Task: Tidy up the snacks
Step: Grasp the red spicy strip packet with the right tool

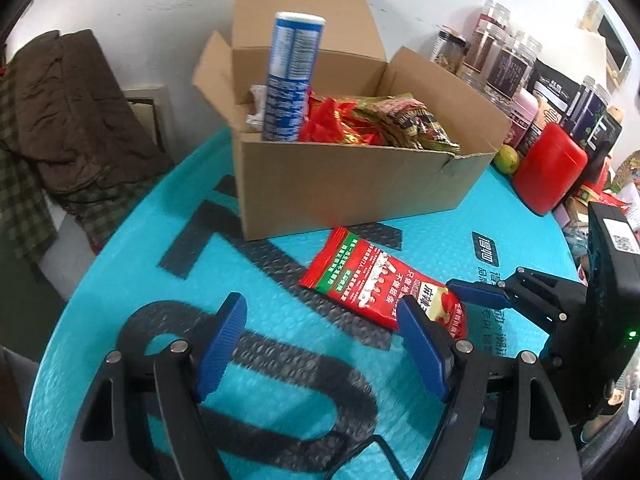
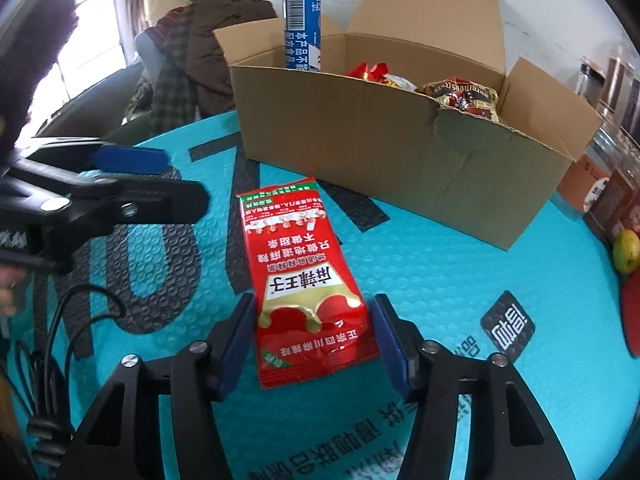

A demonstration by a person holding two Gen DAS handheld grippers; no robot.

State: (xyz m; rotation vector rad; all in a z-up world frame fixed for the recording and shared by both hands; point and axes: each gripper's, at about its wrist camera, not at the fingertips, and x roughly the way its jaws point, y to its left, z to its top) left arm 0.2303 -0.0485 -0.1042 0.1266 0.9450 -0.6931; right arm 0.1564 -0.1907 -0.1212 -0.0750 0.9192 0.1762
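- Looking along the left wrist view, we see our left gripper (image 1: 322,344) low over the turquoise mat (image 1: 440,208), its blue pads (image 1: 222,344) spread wide with nothing between them.
- Lying flat on the mat just past the right-hand pad is the red snack packet (image 1: 372,280); its near right end sits between the fingers of our right gripper (image 1: 436,300), which comes in from the right edge of this view.
- Farther off stands the open cardboard box (image 1: 352,188), with a tall blue tube (image 1: 290,80) upright at its left end and a heap of red and gold wrapped snacks (image 1: 384,120) beside it.
- To the right of the box, jars (image 1: 504,68), a red case (image 1: 550,168) and a green fruit (image 1: 507,159) crowd the far right side; a pile of brown clothing (image 1: 68,120) lies to the left.
- Turning to the right wrist view, we find the right gripper (image 2: 314,344) open, one pad on each side of the packet's (image 2: 304,280) near end, close alongside its edges; we cannot tell whether either pad touches the wrapper.
- Our left gripper (image 2: 132,168) shows at the left, well apart from the packet and holding nothing.
- Beyond the packet sits the box (image 2: 400,160), the blue tube (image 2: 302,24) rising from its far left corner.
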